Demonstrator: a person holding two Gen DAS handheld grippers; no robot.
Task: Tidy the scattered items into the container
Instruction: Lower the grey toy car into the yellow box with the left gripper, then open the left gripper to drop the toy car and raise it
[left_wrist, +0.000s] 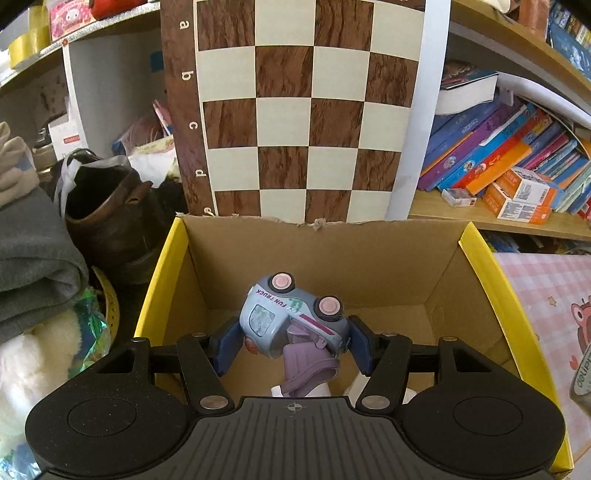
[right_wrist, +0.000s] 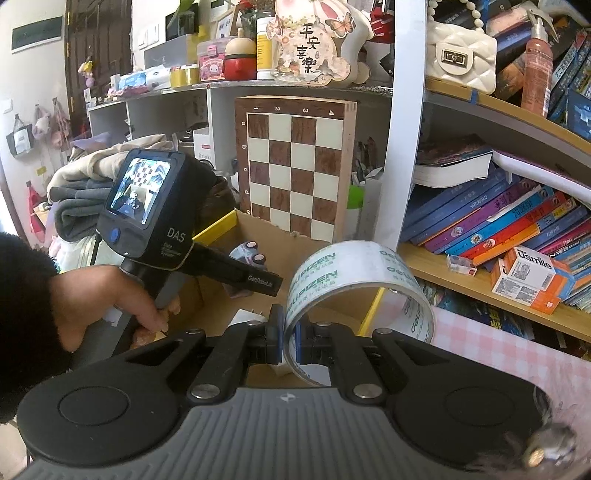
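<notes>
The left gripper (left_wrist: 293, 341) squeezes a small pale blue toy truck with pink wheels (left_wrist: 291, 319) and holds it over the open brown cardboard box with yellow edges (left_wrist: 491, 273). The drop-off step seems to be on now. Next, the fingers need to let go so the truck falls inside. The right gripper (right_wrist: 290, 341) is pinched tight on a clear roll of sticky tape (right_wrist: 354, 288), waiting beside the box. A brown and cream checkered board (left_wrist: 306, 110) leans behind the box, out of the way.

The box floor (left_wrist: 388, 332) is partly hidden behind the toy truck (left_wrist: 291, 317) and left tongs (left_wrist: 291, 345).
</notes>
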